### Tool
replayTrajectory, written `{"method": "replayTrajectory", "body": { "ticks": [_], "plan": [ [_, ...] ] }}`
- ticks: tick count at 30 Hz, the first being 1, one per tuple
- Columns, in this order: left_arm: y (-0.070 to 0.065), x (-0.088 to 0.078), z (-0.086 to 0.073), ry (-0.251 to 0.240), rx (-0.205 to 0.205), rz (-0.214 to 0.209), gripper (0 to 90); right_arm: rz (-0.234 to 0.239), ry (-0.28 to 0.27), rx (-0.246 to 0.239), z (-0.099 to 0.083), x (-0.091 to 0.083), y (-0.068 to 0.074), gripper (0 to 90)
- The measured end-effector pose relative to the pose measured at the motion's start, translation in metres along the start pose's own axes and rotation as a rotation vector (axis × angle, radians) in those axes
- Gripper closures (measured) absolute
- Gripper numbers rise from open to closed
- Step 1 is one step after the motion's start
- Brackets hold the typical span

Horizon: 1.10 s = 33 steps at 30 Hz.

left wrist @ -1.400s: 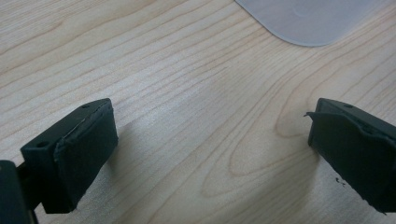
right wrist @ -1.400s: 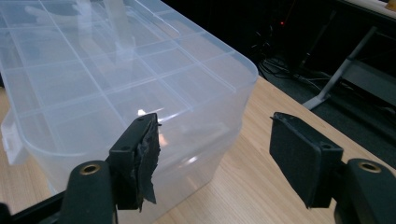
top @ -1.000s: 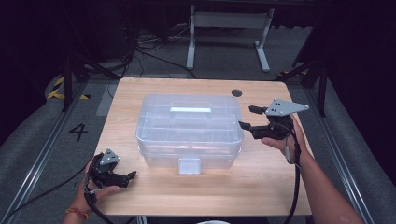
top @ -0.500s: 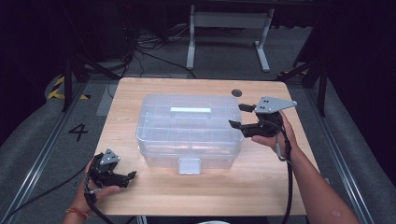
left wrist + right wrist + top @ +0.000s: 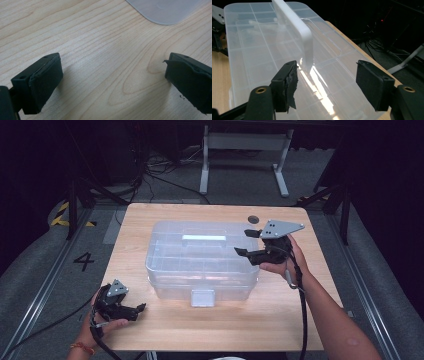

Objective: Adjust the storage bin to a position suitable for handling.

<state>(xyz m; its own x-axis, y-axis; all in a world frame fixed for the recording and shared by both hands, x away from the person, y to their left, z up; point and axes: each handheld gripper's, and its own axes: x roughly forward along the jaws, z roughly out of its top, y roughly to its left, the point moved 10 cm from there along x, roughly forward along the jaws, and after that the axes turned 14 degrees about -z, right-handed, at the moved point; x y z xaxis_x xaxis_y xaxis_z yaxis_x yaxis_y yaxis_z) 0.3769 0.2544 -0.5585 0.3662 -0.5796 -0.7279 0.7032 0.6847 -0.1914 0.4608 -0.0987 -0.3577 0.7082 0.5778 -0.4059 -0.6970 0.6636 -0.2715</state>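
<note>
So the big thing on the wooden table (image 5: 150,335) is that clear plastic organizer box (image 5: 200,262), the compartment kind with a white carry handle (image 5: 203,238) lying flat along the lid and a latch (image 5: 202,297) on the side facing the person. It sits pretty much dead center and hasn't budged. What did change: the right gripper (image 5: 245,242) has slid in from the right edge of the table over the last second, so its jaws now hang over the right end of the lid instead of standing off beside the box. From the right gripper view you're looking straight down the handle (image 5: 294,30), which runs away from the gap between the two black pads (image 5: 289,85), and those jaws are spread wide with nothing pinched between them, not touching the plastic as far as I can tell. My guess is it's lining up for the handle, or maybe just to steady the lid, but it hasn't committed yet. The left gripper (image 5: 140,308) is parked low on the near left corner of the table, well apart from the box, jaws also wide open over bare wood, same spot as a second ago. The latch looks untouched.
</note>
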Motion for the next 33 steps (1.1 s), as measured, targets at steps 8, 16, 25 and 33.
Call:
{"method": "replayTrajectory", "body": {
  "ticks": [8,16,25,33],
  "plan": [
    [0.000,0.000,0.000,0.000,0.000,0.000,1.8,0.023,0.010,-0.018,0.006,0.009,0.008,34.8],
    [0.000,0.000,0.000,0.000,0.000,0.000,1.8,0.035,0.017,-0.023,0.011,0.015,0.011,35.5],
    [0.000,0.000,0.000,0.000,0.000,-0.001,1.8,0.053,0.025,-0.039,0.014,0.019,0.017,37.2],
    [0.000,0.000,0.000,-0.001,-0.001,0.000,1.8,0.077,0.036,-0.065,0.017,0.026,0.026,43.6]
  ]
}}
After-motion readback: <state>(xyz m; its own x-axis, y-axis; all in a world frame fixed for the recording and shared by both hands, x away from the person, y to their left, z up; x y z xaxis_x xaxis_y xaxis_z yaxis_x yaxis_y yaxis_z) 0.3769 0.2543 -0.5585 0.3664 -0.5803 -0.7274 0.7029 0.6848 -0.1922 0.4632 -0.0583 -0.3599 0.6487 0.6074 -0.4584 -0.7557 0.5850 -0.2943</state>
